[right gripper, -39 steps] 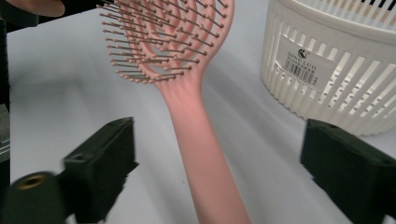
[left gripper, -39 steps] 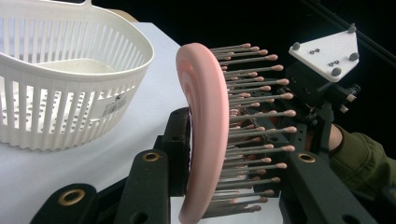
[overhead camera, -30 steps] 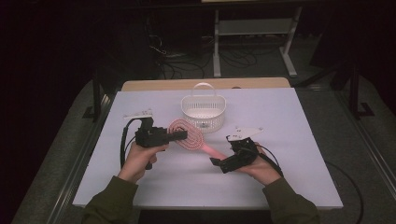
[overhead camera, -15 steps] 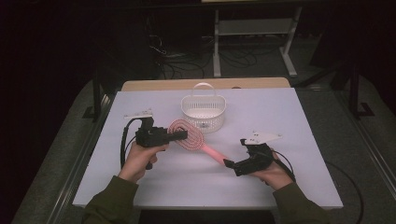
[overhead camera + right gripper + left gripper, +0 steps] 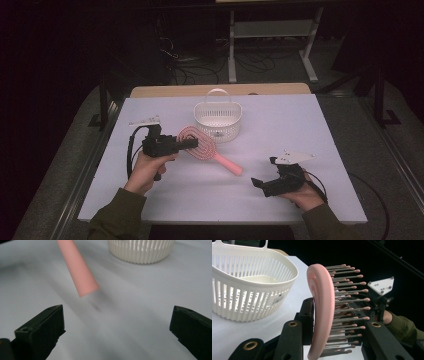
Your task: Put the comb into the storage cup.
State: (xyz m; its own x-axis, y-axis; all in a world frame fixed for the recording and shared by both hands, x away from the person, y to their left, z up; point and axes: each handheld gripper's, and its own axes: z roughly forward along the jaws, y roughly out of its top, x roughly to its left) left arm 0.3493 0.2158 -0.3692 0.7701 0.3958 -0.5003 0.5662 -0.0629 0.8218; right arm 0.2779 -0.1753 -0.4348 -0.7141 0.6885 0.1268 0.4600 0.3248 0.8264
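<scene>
The left gripper (image 5: 192, 143) is clamped on the pink hairbrush (image 5: 200, 146) near the white basket (image 5: 218, 120), while the right gripper (image 5: 257, 183) has its jaws apart near the table's (image 5: 320, 130) front edge.

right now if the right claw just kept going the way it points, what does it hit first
Probably the free end of the pink hairbrush handle, which lies just ahead between the open right claw jaws, slightly left of centre. Depth is unclear; the white basket sits farther behind.

The high view is looking down and forward over the table (image 5: 310, 125). The left gripper view is looking close along its jaws, past the hairbrush (image 5: 322, 312), toward the basket (image 5: 249, 290). The right gripper view is facing both from low, close range.
</scene>
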